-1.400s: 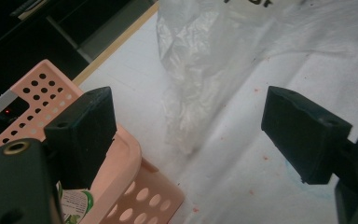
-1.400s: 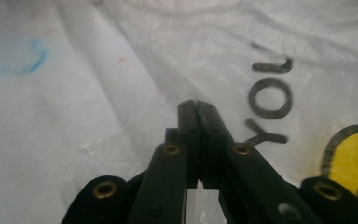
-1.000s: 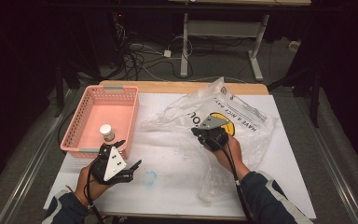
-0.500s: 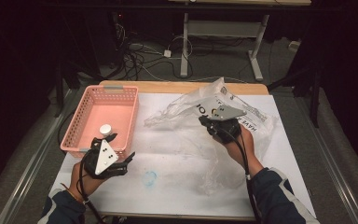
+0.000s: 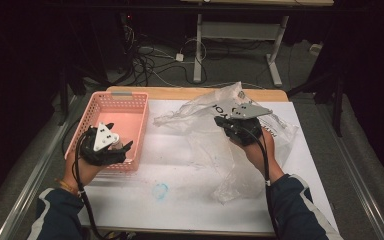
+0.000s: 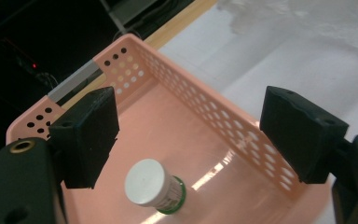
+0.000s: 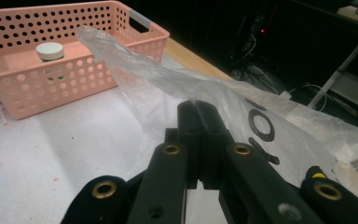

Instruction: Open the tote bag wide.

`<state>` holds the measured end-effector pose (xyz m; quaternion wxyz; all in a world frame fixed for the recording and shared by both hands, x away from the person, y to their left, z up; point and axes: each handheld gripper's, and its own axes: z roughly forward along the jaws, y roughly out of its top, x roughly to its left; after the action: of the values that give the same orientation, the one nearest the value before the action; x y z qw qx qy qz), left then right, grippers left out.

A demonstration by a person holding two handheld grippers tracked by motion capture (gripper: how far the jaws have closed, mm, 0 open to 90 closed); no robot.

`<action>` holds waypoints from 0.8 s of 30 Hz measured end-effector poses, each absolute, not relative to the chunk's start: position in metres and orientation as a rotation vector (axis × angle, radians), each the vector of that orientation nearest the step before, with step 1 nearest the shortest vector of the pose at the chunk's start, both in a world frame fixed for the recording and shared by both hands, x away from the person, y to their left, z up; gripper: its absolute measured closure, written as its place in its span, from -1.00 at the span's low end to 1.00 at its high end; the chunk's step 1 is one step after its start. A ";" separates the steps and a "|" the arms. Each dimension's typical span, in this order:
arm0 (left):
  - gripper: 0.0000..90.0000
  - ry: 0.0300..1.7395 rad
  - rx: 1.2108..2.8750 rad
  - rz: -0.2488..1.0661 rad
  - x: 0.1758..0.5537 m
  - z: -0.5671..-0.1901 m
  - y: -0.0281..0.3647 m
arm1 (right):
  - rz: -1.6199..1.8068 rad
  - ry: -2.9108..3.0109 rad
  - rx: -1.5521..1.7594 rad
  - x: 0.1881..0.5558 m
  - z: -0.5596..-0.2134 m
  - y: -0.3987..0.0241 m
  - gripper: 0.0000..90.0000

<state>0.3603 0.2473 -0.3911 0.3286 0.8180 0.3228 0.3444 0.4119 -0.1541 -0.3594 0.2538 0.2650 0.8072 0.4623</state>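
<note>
**A:** Since the earlier shot, left tool (image 5: 111,145) has slid from the counter (image 5: 180,200) up over the pink basket (image 5: 141,102), near its 6 o'clock end. Jaws gaping wide, nothing between them, white-capped bottle (image 6: 151,186) standing right below.

**B:** Lining up a grab, I'd guess. Right tool (image 7: 198,109) at 1 o'clock has lifted; it's pinched tight on the plastic bag (image 5: 230,150), probably holding it up so the bottle can go in.
</note>
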 end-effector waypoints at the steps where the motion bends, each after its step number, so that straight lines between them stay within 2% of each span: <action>1: -0.57 0.848 2.157 0.899 0.367 -0.390 0.248 | 1.257 2.200 0.715 0.411 -0.360 -0.154 1.00; 6: -0.55 0.930 2.270 0.818 0.400 -0.396 0.259 | 1.288 2.182 0.714 0.408 -0.356 -0.158 1.00; 14: -0.52 1.031 2.447 0.712 0.428 -0.411 0.267 | 1.306 2.175 0.720 0.407 -0.355 -0.161 1.00; 16: -0.38 1.073 2.475 0.647 0.435 -0.414 0.269 | 1.305 2.172 0.717 0.407 -0.356 -0.160 1.00; 24: -0.15 1.147 2.571 0.484 0.458 -0.425 0.278 | 1.315 2.158 0.722 0.406 -0.354 -0.164 1.00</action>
<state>0.4581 0.2779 -0.4253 0.1420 0.8910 0.3973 0.1677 0.4060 -0.1641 -0.3538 0.2539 0.2658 0.7941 0.4839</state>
